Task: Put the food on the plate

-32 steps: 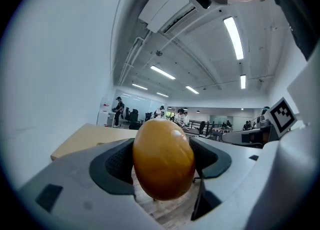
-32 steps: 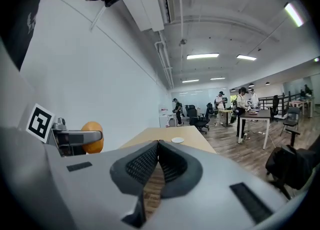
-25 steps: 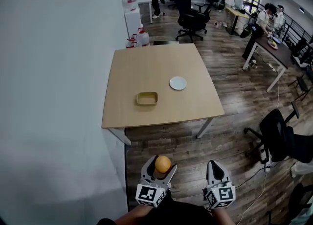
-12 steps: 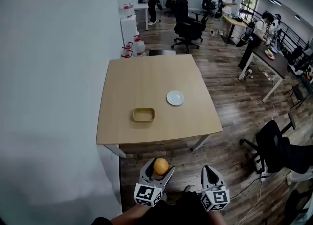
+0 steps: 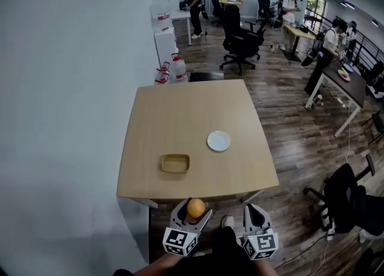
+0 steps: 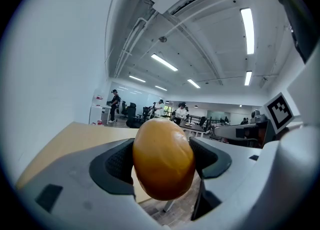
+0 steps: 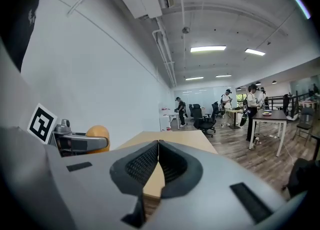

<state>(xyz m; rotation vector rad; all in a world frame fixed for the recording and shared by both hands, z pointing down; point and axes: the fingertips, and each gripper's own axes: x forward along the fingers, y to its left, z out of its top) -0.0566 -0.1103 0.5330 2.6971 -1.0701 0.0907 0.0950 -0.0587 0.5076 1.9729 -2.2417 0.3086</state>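
Observation:
My left gripper is shut on an orange round fruit, held just short of the near edge of the wooden table. Up close in the left gripper view, the fruit fills the space between the two black pads. My right gripper is beside it, shut with nothing in it; its pads meet in the right gripper view. A small white plate lies on the table right of centre. A shallow yellow-tan tray sits nearer me, left of the plate.
A white wall runs along the table's left side. Black office chairs and several people stand at desks at the far end of the room. Another black chair is at my right. The floor is dark wood.
The table has come nearer and lower in the head view, so I have moved towards it. Both grippers keep their places, the left still shut on the fruit.

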